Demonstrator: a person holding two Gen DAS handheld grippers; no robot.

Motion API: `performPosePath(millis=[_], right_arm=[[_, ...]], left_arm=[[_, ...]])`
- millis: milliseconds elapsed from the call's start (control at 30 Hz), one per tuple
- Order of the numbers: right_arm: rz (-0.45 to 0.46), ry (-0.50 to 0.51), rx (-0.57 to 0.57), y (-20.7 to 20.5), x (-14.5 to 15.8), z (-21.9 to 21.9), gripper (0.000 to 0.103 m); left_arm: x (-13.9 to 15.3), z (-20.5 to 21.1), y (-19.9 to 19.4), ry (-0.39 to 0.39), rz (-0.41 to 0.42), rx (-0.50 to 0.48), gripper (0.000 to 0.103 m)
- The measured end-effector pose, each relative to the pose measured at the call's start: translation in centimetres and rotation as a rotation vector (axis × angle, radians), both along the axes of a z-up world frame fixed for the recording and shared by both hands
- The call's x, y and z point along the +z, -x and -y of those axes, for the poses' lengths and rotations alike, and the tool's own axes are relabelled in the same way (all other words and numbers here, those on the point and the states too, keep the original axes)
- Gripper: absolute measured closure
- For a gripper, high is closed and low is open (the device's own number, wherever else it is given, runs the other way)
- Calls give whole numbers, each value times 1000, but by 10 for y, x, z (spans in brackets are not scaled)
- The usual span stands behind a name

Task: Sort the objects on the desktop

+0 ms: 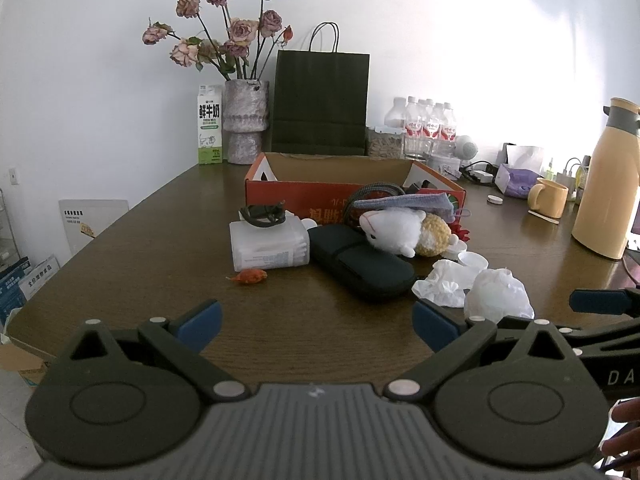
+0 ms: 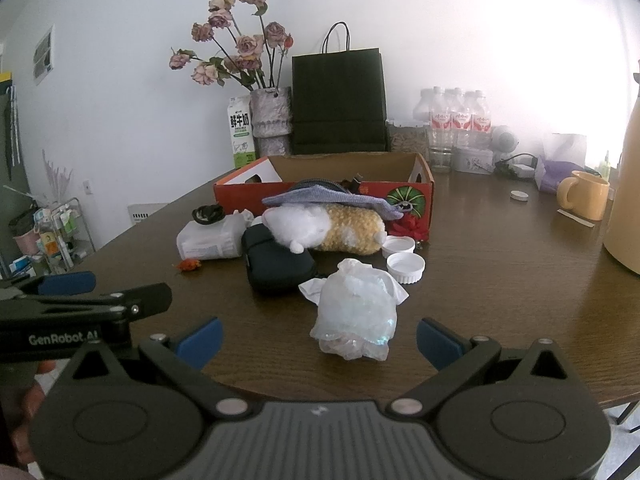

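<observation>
A heap of objects lies mid-table before a red cardboard box [image 1: 304, 200] [image 2: 248, 194]: a white-and-yellow plush toy [image 1: 400, 226] [image 2: 320, 226], a dark zip case [image 1: 360, 264] [image 2: 276, 268], a white plastic pack [image 1: 268, 244] [image 2: 208, 240] with a black coiled band on top, a small orange scrap [image 1: 248, 276] [image 2: 188, 265], two white caps [image 2: 404, 258] and a crumpled clear plastic bag [image 1: 498, 294] [image 2: 354, 312]. My left gripper [image 1: 316, 326] is open over bare table, short of the heap. My right gripper [image 2: 318, 340] is open, with the bag just ahead between its fingers.
At the back stand a vase of dried roses [image 1: 244, 128], a milk carton [image 1: 210, 130], a dark paper bag [image 1: 320, 100] and water bottles [image 1: 428, 124]. A yellow mug [image 1: 550, 198] and a tall yellow flask [image 1: 606, 184] stand at the right. A blue-grey cloth [image 2: 332, 198] drapes over the plush.
</observation>
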State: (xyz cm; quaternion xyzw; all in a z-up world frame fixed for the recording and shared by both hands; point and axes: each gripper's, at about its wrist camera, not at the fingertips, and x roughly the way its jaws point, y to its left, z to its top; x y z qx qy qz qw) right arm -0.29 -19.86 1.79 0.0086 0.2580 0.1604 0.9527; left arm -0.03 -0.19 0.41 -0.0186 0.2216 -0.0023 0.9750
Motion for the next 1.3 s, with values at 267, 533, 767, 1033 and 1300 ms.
performPosePath(millis=[267, 533, 767, 1033, 1300], right_arm=[[-1, 2, -1, 0, -1, 0, 0], [-1, 2, -2, 1, -2, 0, 0], [-9, -7, 1, -1, -6, 2, 0], [-18, -22, 26, -15, -12, 4, 0], [-43, 25, -1, -47, -27, 1, 0]], left_arm=[[0, 0, 0, 1, 1, 0, 0], [0, 0, 0, 0, 0, 1, 0], [-3, 0, -1, 6, -6, -2, 0], [-11, -8, -11, 14, -13, 15, 0], [-21, -17, -37, 8, -54, 41, 0]])
